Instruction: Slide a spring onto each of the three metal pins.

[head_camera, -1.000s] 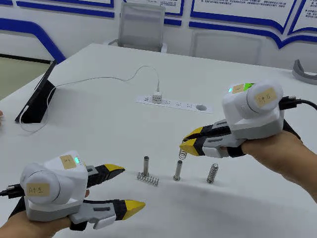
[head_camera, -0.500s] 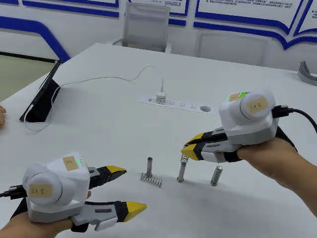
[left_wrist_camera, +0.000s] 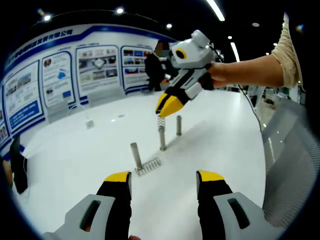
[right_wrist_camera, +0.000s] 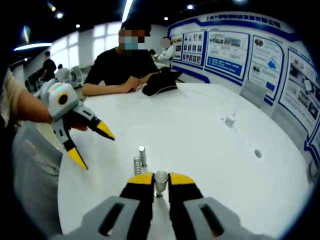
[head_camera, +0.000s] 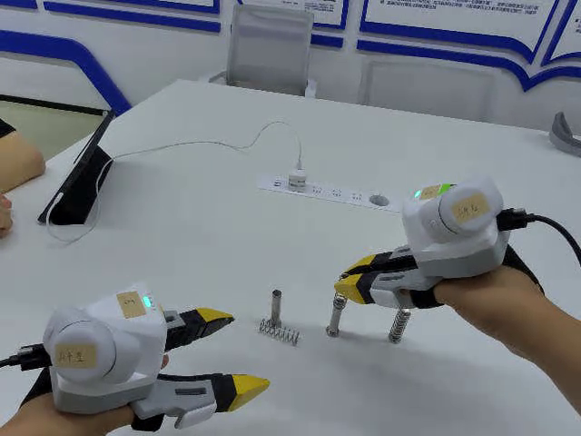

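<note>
Three metal pins stand upright on the white table (head_camera: 182,236). The left pin (head_camera: 275,305) is bare, and a loose spring (head_camera: 279,332) lies at its foot. The right pin (head_camera: 398,325) wears a spring. My right gripper (head_camera: 349,286) is shut on a spring (left_wrist_camera: 161,123) and holds it upright at the top of the middle pin (head_camera: 334,322). In the right gripper view that spring (right_wrist_camera: 160,181) sits between my fingertips (right_wrist_camera: 142,179). My left gripper (head_camera: 238,352) is open near the table's front left, apart from the pins, with nothing between its fingers (left_wrist_camera: 118,178).
A white power strip (head_camera: 327,193) with a plugged cable lies behind the pins. A dark tablet (head_camera: 77,182) stands at the far left. A chair (head_camera: 268,45) is beyond the table. A seated person (right_wrist_camera: 127,70) is across the table, with an arm (head_camera: 18,159) at its left edge.
My right gripper has come down with the spring, from hanging above the middle pin to the pin's top. The left gripper has stayed put. The head camera has shifted slightly.
</note>
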A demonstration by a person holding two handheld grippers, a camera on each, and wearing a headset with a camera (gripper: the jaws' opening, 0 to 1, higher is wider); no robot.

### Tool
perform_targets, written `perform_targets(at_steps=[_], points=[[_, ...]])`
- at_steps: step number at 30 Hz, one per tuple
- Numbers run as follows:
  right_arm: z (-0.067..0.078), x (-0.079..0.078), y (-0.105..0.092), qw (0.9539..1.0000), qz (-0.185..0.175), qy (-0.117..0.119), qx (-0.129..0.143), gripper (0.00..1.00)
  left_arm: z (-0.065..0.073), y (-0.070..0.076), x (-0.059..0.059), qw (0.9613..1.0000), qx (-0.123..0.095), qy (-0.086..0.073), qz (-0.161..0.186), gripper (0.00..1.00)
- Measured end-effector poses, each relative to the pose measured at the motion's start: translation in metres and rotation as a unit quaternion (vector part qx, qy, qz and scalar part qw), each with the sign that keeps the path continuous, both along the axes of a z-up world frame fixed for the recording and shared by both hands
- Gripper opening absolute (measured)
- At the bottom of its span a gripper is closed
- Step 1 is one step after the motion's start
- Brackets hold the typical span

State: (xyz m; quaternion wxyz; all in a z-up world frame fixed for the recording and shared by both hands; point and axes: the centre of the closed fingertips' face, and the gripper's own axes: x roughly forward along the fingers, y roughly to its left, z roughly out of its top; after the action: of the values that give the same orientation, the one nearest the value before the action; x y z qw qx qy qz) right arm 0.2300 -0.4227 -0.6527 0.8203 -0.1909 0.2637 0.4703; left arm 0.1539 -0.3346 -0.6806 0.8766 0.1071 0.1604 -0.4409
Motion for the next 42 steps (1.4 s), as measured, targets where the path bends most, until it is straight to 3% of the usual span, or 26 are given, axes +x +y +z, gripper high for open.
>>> perform_targets(at_steps=[27,42], points=[[-0.04,0.002,0.0,0.9996,-0.013,0.02,-0.014,0.12,-0.003,0.0,0.002,1.0,-0.003,0.005,0.006,0.52],[-0.043,0.002,-0.002,0.9996,-0.014,0.022,-0.013,0.16,-0.003,-0.002,0.002,1.0,-0.003,0.006,0.007,0.52]])
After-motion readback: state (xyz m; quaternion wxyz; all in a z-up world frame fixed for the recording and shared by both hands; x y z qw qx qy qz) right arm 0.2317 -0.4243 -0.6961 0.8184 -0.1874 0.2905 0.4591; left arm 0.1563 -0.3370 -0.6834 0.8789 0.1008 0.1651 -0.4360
